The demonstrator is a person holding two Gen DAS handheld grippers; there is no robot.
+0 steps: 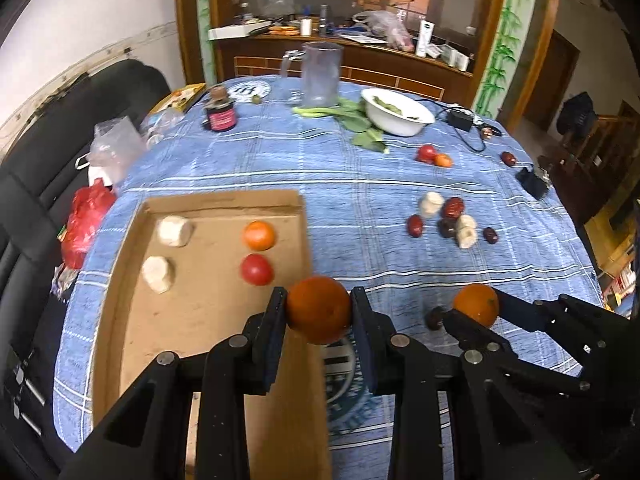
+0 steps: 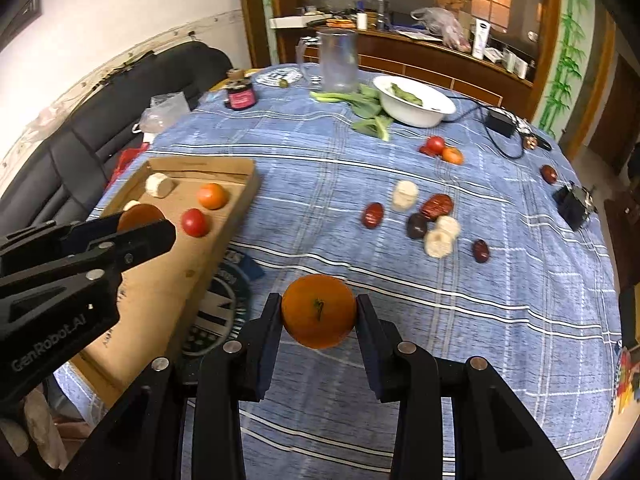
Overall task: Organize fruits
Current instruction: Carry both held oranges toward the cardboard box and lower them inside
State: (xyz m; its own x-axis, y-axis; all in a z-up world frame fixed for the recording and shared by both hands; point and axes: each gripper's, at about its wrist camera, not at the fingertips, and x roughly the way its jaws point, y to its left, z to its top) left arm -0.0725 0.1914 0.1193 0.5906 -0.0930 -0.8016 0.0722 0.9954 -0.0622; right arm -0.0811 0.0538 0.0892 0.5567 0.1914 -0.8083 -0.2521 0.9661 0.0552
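Oranges fill both my tongs. Through the left wrist camera, my left gripper (image 1: 319, 309) is clenched on an orange (image 1: 319, 308), held over the near right edge of the cardboard tray (image 1: 132, 280). In the tray lie a small orange (image 1: 259, 235) and a tomato (image 1: 256, 269) along its right side, and two pale chunks (image 1: 174, 231) toward its left side. My right gripper (image 1: 476, 306) shows at the right, grasping a second orange (image 1: 477, 305) above the blue checked tablecloth (image 1: 360, 184).

Through the right wrist camera, that second orange (image 2: 319, 310) sits squeezed between my right gripper's (image 2: 319, 312) pads, stem facing me, above the cloth (image 2: 480, 300) near the table's near edge. My left gripper (image 2: 140, 220) reaches over the tray (image 2: 176, 276) with its orange (image 2: 140, 214). Red dates (image 2: 438, 205) and more pale chunks (image 2: 405, 195) lie scattered mid-table, a white bowl (image 2: 416, 100) toward the far edge.
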